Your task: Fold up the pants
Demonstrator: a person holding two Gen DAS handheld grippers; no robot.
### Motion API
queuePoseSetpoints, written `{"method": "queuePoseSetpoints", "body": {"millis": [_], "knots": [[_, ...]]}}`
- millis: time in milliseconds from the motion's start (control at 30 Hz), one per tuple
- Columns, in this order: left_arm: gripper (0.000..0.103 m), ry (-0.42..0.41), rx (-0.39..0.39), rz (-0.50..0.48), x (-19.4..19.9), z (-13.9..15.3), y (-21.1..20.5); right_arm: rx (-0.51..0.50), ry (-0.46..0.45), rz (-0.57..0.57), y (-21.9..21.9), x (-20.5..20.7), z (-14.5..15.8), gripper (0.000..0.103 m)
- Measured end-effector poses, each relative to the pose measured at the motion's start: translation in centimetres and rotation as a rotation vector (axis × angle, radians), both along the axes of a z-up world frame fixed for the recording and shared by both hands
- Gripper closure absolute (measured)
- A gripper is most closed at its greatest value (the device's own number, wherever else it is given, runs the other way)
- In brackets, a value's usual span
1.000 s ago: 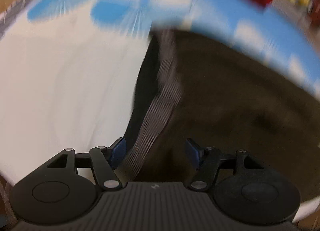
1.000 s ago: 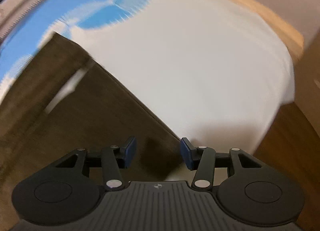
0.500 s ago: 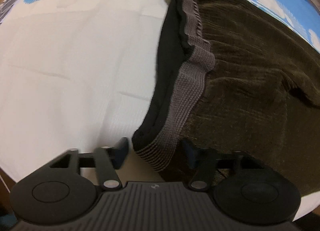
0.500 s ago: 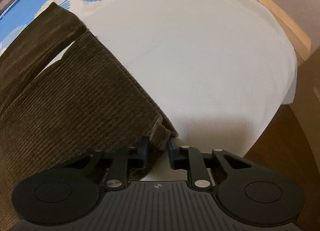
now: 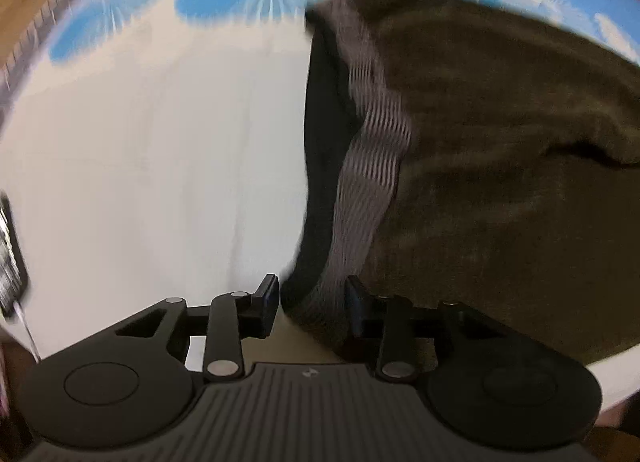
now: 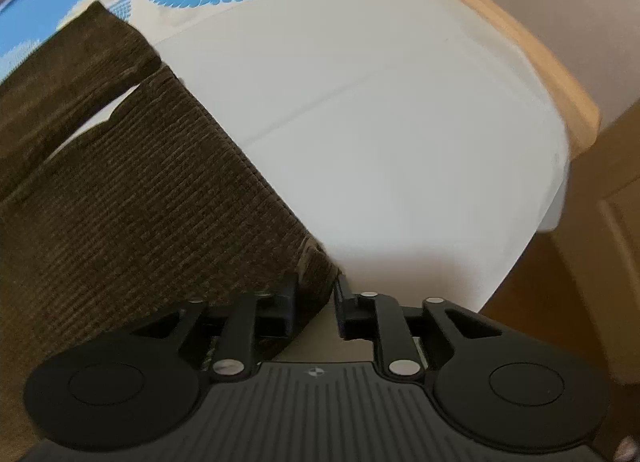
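At the near edge, a hem corner of the brown corduroy pants [image 6: 132, 198] is clamped in the right gripper [image 6: 316, 294], while the grey waistband [image 5: 368, 182] sits between the closing jaws of the left gripper [image 5: 312, 298], contact unclear through blur. Gripping is judged underway; lifting both ends follows. Beyond, the white sheet [image 6: 380, 102] and blue-patterned bedding [image 5: 224, 2] leave room.
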State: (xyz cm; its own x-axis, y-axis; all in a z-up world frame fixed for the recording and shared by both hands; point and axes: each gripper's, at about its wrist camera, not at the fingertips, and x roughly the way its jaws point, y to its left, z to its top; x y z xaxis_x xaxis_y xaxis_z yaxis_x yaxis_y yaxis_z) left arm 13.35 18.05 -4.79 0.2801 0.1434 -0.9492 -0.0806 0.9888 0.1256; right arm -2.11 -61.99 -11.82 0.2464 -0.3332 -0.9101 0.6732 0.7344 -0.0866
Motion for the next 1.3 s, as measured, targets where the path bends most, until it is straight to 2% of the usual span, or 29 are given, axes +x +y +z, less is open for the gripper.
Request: {"method": "queuePoseSetpoints", "body": {"millis": [67, 167, 267, 333, 400, 467, 533, 633, 733, 867, 1033, 1133, 1200, 1267, 1300], "knots": [[0.062, -0.089, 0.006, -0.025, -0.2, 1.5, -0.5, -0.087, -0.005, 0.03, 0.9, 0.2, 1.0, 0.073], [0.062, -0.121, -0.086, -0.088, 0.1, 2.1, -1.9, -0.158, -0.069, 0.07, 2.2, 0.4, 2.9, 0.068], [0.061, -0.073, -0.121, -0.235, 0.3, 1.1, -4.9, -0.145, -0.17, 0.096, 2.7, 0.7, 4.7, 0.068], [0.053, -0.011, -0.13, -0.311, -0.2, -0.7, -6.8, -0.135, -0.226, 0.105, 3.3, 1.2, 5.6, 0.068], [0.049, 0.103, -0.083, -0.337, -0.6, -3.2, -7.3, -0.114, -0.278, 0.114, 3.8, 1.6, 6.3, 0.068], [0.047, 0.107, -0.058, -0.354, -0.6, -3.3, -7.8, -0.093, -0.323, 0.128, 4.4, 2.1, 7.1, 0.068], [0.047, 0.088, -0.089, -0.298, -0.2, -2.5, -7.5, -0.077, -0.358, 0.148, 5.3, 3.0, 7.6, 0.068], [0.047, -0.041, -0.114, -0.264, 0.2, 0.1, -7.1, -0.071, -0.404, 0.183, 7.0, 3.4, 8.8, 0.068], [0.047, -0.12, -0.143, -0.201, 0.8, 1.6, -6.7, -0.082, -0.457, 0.234, 9.2, 4.4, 9.9, 0.068], [0.046, -0.225, -0.092, -0.138, 1.5, 2.8, -6.7, -0.085, -0.532, 0.313, 12.2, 6.2, 11.6, 0.068], [0.045, -0.328, -0.062, -0.039, 3.3, 4.5, -6.2, -0.014, -0.603, 0.375, 16.1, 8.7, 13.5, 0.066], [0.045, -0.363, -0.067, 0.002, 4.3, 5.1, -6.1, 0.035, -0.624, 0.424, 18.4, 10.7, 14.1, 0.061], [0.046, -0.371, -0.089, 0.03, 5.2, 5.3, -6.5, 0.036, -0.631, 0.462, 20.2, 11.9, 14.7, 0.061], [0.056, -0.384, -0.111, 0.039, 6.1, 5.5, -7.0, 0.013, -0.624, 0.521, 22.0, 13.0, 15.1, 0.061], [0.077, -0.393, -0.107, 0.041, 6.5, 5.9, -7.5, -0.009, -0.614, 0.55, 23.0, 13.5, 15.2, 0.061]]}}
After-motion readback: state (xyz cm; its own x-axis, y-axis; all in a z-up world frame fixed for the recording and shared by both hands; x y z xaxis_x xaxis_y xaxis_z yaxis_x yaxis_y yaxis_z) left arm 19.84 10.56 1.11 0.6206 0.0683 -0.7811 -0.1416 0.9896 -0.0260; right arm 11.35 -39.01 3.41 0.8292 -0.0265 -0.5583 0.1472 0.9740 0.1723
